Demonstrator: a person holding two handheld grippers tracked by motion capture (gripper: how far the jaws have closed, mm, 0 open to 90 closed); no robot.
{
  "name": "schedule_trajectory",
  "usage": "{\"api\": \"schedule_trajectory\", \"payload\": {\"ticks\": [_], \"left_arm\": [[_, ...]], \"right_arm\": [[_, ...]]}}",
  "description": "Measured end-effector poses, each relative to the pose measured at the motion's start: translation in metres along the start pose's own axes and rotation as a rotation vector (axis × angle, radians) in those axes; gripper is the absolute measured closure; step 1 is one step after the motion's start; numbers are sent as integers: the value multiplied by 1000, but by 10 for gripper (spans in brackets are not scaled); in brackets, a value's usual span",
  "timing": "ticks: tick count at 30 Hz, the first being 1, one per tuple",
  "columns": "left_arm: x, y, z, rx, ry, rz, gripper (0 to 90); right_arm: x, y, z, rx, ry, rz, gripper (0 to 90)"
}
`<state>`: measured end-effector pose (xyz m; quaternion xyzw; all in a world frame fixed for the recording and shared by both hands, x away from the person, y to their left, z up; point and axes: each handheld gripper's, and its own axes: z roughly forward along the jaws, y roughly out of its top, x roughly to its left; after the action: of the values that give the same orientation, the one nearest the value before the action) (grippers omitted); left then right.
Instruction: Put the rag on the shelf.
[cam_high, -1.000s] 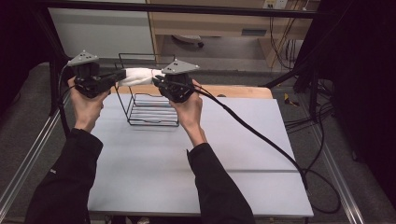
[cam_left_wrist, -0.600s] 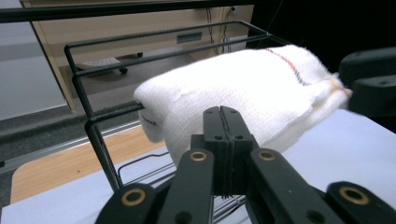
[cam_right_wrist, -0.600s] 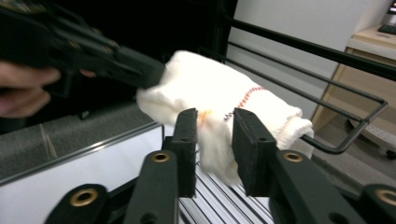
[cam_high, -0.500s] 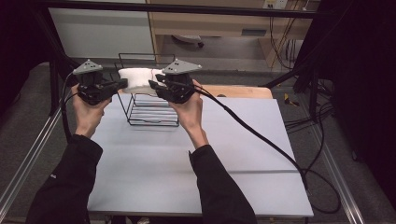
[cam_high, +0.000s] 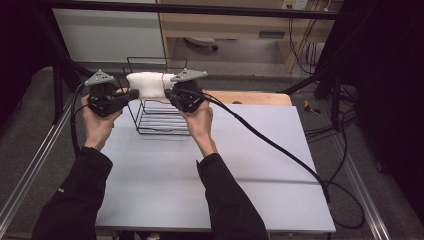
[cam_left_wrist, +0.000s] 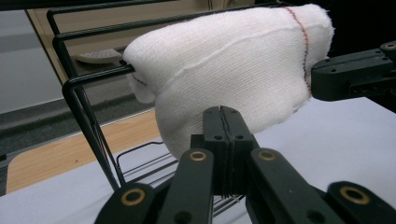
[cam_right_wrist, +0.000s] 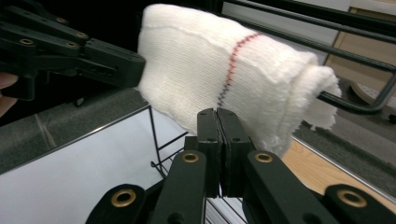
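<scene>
While the white cloth (cam_high: 146, 84) is hanging left to right over the wire basket (cam_high: 159, 116), the left claw (cam_high: 129, 94) and the right claw (cam_high: 169, 95), both closed, are pinching its ends.

White cloth (cam_left_wrist: 233, 79) is looking knit & fuzzy; basket (cam_high: 150, 117) is showing thin black wire; table (cam_high: 250, 165) is looking smooth, matt.
</scene>
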<state>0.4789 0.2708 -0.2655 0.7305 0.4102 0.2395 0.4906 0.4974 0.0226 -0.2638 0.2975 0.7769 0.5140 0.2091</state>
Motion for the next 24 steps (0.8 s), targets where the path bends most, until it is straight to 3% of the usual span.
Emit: {"api": "schedule_trajectory", "payload": {"ticks": [9,15,24], "left_arm": [[2,-1,5,-11,7,-11,884],[0,-1,-2,-16,-1,2,858],[-5,-6,-17,1,-13,37,663]], "right_arm": [[-4,-2,4,-6,-9,9,873],[-1,2,-5,-31,15,3,833],[-1,6,-34,-45,78,24,646]]}}
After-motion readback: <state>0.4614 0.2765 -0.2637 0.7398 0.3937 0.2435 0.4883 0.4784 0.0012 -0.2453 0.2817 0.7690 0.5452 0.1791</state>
